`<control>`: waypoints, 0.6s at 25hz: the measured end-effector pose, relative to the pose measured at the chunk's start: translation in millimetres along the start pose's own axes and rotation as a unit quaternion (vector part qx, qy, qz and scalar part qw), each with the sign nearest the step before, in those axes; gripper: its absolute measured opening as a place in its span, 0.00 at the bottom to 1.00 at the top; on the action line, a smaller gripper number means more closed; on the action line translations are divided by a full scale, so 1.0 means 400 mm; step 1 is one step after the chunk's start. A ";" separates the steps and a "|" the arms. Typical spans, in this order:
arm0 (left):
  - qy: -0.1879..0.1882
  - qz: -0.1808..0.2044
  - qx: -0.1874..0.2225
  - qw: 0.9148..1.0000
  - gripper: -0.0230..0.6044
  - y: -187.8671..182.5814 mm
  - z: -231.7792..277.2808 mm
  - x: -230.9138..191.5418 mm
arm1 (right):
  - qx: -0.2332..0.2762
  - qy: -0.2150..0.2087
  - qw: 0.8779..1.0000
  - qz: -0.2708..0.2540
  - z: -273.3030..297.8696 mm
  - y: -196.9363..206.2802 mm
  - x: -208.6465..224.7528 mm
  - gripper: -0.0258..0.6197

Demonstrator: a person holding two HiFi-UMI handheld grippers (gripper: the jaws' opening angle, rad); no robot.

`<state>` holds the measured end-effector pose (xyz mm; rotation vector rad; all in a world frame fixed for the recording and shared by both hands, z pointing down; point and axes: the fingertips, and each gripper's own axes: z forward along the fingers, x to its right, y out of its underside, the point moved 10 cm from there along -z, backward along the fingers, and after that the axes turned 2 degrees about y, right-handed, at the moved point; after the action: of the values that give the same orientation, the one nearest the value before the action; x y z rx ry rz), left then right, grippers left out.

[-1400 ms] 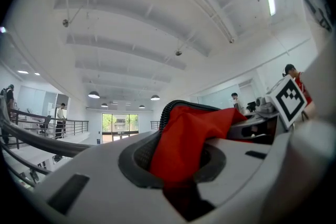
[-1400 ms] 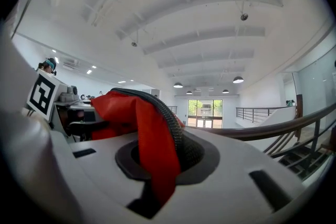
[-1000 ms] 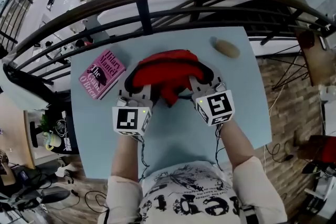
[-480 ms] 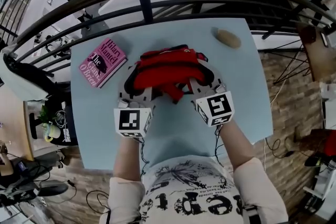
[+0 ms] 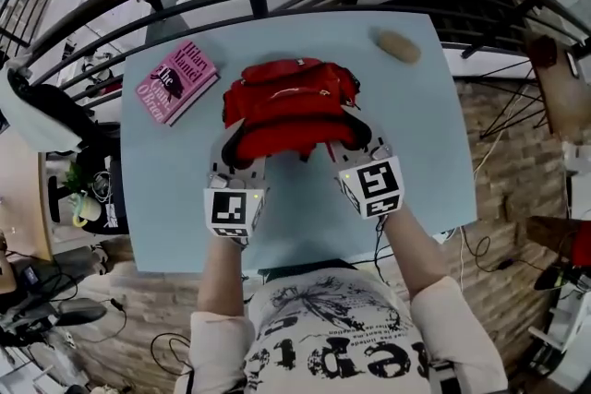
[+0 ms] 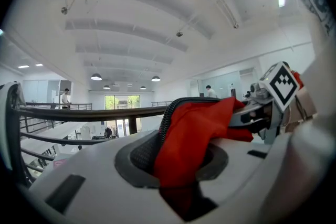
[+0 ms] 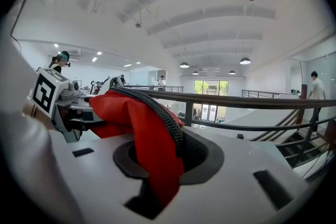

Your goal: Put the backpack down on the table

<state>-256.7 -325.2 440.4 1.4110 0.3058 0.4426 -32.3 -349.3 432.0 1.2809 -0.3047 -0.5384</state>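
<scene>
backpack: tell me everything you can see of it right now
The backpack is red soft fabric, slumped and crumpled, with a black zipper running along one edge. Its bulk looks set down on the light blue table, about mid-table toward the far side. Its near edge is pinched in the left tool and the right tool. Both tools' jaws have just been opening, with red fabric between them. Nothing else touches it.

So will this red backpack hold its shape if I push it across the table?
Probably floppy: the backpack looks slumped and creased, and its fabric folds limply. A push would likely bunch it up rather than slide it cleanly. Being soft and fairly flat, it seems unlikely to roll.
</scene>
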 end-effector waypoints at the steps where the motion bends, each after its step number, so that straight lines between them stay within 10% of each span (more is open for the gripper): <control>1: 0.000 0.001 -0.004 1.000 0.21 0.009 -0.011 0.011 | -0.006 -0.003 1.000 0.000 -0.012 0.012 -0.005 0.17; 15: -0.007 0.034 -0.059 0.998 0.26 0.185 -0.125 0.131 | -0.033 -0.040 0.999 -0.015 -0.110 0.200 -0.069 0.18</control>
<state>-242.0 -249.6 509.4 1.3119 0.2171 0.4979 -16.5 -283.3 499.1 1.2030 -0.3315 -0.6220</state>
